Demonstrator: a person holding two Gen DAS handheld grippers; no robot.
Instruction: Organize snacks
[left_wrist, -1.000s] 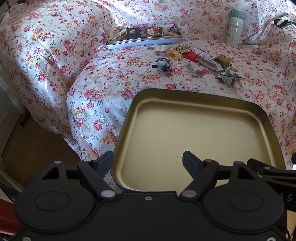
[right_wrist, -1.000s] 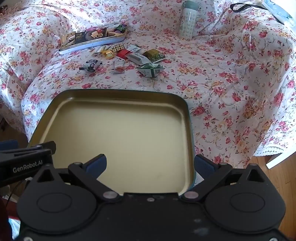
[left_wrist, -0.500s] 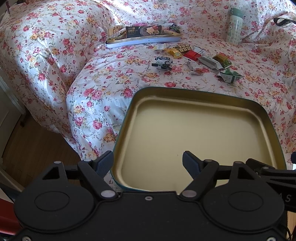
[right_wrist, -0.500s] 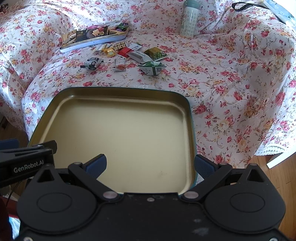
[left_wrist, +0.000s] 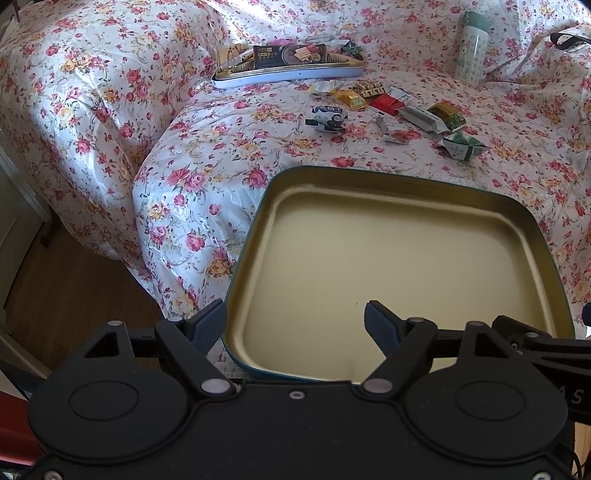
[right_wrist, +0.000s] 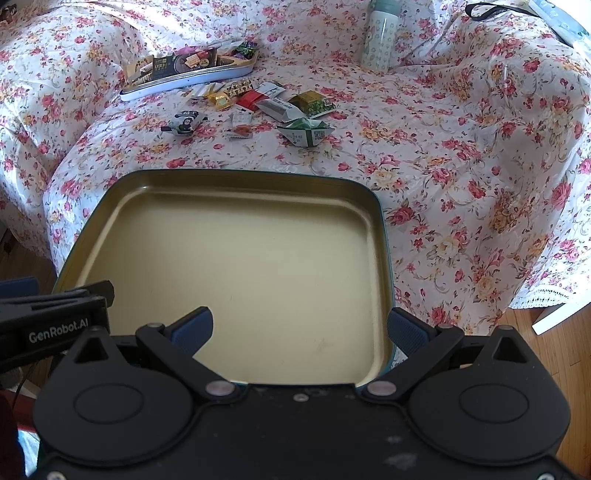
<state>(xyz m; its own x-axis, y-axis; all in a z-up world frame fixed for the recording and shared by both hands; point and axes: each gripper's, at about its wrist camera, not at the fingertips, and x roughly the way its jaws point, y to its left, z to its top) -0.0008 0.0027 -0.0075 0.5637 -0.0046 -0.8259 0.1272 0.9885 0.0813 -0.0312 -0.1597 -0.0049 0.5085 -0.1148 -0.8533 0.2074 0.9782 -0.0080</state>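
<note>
an empty gold-lined tin tray (left_wrist: 402, 273) with a teal rim is seen at the near edge of a sofa draped in a floral cover (left_wrist: 229, 147). the left gripper (left_wrist: 295, 325) straddles the tray's near left corner, one finger outside the wall and one over the floor; its jaws are spread wide and no pad is seen pressing the metal. the right gripper (right_wrist: 299, 328) is placed likewise at the near right corner, jaws wide apart; whether the tray is carried or merely framed cannot be told. beyond the tray's far rim, loose wrapped snacks (right_wrist: 258, 107) are scattered, with a green folded packet (right_wrist: 304, 133) nearest it. further beyond the tray, a white tin (right_wrist: 192, 75) already filled with snacks rests, and a pale bottle (right_wrist: 380, 37) stands to the far right. the tray-placing step appears in hand. next, the tray is likely to be settled flat and a gripper brought over the nearest snack.
</note>
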